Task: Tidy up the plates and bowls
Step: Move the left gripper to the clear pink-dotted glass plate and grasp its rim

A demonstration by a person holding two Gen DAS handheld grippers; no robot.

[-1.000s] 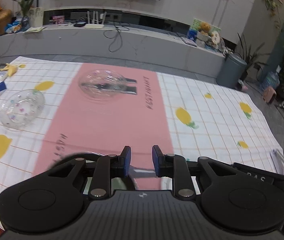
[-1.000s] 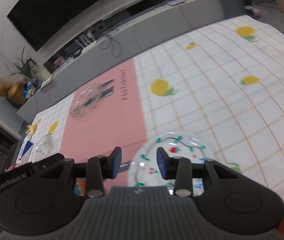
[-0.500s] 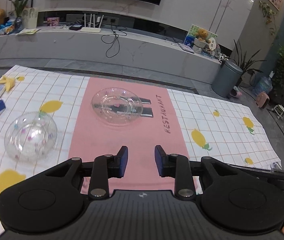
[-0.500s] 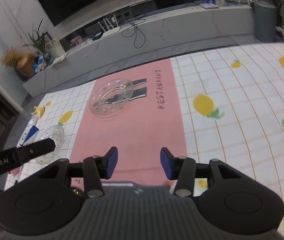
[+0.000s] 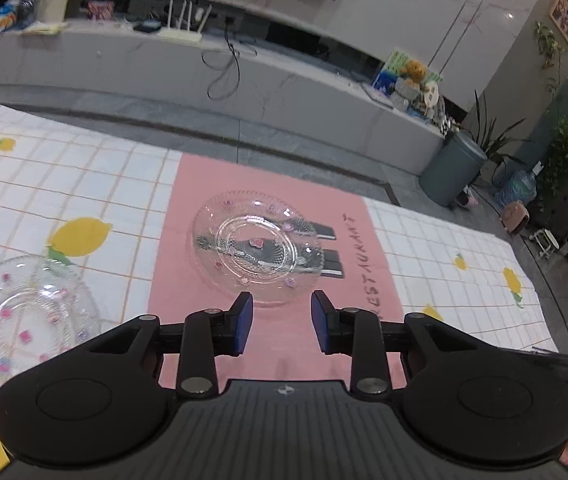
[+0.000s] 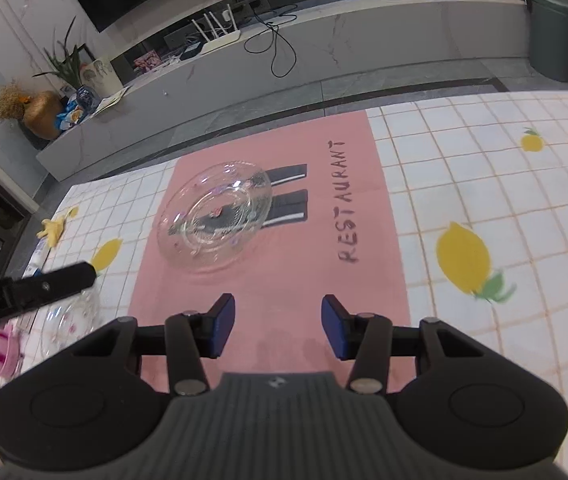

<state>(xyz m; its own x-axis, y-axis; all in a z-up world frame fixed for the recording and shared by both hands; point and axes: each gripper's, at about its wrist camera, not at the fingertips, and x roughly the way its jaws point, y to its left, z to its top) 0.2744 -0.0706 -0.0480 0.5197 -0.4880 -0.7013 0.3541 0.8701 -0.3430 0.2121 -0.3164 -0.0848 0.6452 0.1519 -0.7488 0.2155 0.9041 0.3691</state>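
A clear glass plate (image 5: 257,254) with small pink flowers lies on the pink placemat (image 5: 279,332); it also shows in the right wrist view (image 6: 215,216). A second clear glass dish (image 5: 19,316) with coloured dots sits on the tablecloth at the left, partly seen in the right wrist view (image 6: 69,320). My left gripper (image 5: 281,324) is open and empty, just short of the plate's near rim. My right gripper (image 6: 277,326) is open and empty above the placemat (image 6: 284,272), well short of the plate.
The table wears a white checked cloth (image 6: 484,184) with lemon prints. The left gripper's body (image 6: 27,288) crosses the right wrist view at left. A yellow object (image 6: 53,228) and a tube lie at the far left edge. A grey bin (image 5: 452,170) stands beyond the table.
Both grippers moved forward over the placemat toward the clear plate and opened wider. The cherry-patterned dish seen under the right gripper a second ago is out of view.
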